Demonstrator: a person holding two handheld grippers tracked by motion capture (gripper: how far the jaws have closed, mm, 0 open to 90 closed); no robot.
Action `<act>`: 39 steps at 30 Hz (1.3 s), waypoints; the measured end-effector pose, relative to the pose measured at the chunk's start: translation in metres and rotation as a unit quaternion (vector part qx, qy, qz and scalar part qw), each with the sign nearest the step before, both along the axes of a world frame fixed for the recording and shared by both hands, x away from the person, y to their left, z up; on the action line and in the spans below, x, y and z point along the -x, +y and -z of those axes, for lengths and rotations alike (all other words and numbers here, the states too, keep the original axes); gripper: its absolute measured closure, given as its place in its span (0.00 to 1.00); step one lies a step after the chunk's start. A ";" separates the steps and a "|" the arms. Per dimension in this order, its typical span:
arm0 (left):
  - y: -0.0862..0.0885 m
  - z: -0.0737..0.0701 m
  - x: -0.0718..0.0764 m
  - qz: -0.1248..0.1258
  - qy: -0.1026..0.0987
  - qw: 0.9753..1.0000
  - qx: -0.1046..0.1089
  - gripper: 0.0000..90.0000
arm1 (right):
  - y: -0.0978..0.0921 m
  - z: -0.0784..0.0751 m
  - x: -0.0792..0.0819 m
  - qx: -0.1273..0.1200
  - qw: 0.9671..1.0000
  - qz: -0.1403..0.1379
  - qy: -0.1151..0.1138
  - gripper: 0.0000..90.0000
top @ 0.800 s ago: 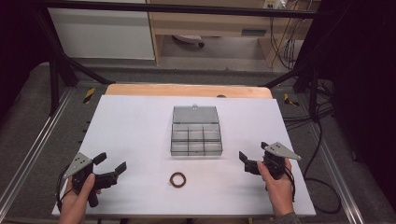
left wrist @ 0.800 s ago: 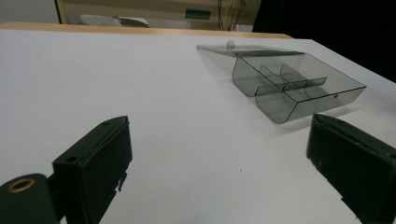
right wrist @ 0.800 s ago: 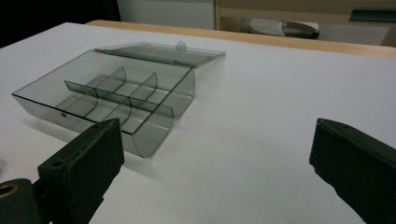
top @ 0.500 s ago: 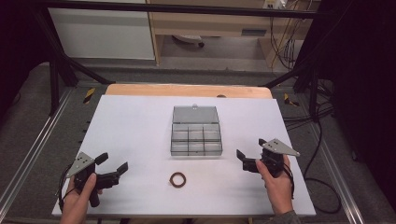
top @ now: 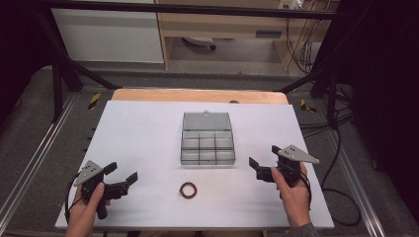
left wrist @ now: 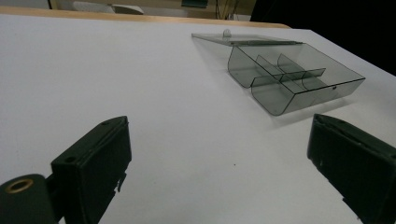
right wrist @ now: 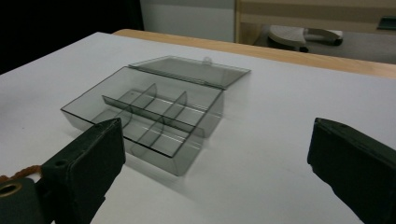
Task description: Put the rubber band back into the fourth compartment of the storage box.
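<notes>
One clear compartment box [top: 207,143] sits mid-table with its lid laid open behind it, white tabletop [top: 148,133] bare all round it. One brown ring [top: 188,190] lies near the front edge, between the two grippers. The left gripper [top: 122,176] and right gripper [top: 262,160] both hover with jaws apart, holding nothing.

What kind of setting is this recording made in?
Most likely a lab or workshop recording station: a white table inside a black metal frame, loose cables on the floor, and handheld grippers, left gripper and right gripper, beside a clear compartment box.
</notes>
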State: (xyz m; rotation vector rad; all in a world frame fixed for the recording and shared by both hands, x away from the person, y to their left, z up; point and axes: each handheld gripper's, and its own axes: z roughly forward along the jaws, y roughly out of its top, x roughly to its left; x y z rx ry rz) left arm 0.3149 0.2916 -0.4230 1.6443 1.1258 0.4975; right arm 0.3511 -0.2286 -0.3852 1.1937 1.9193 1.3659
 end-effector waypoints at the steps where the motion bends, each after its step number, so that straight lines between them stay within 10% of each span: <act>1: 0.000 0.000 -0.001 -0.001 0.002 1.000 0.001 0.06 | 0.005 -0.001 -0.002 0.002 1.000 -0.008 -0.001 0.05; 11: -0.001 0.004 0.000 0.000 0.013 1.000 -0.017 0.07 | 0.052 -0.003 -0.016 0.012 0.998 -0.060 0.019 0.05; 39: -0.004 0.002 0.000 0.005 0.012 1.000 -0.026 0.07 | 0.110 0.021 -0.011 0.033 0.991 -0.118 0.054 0.04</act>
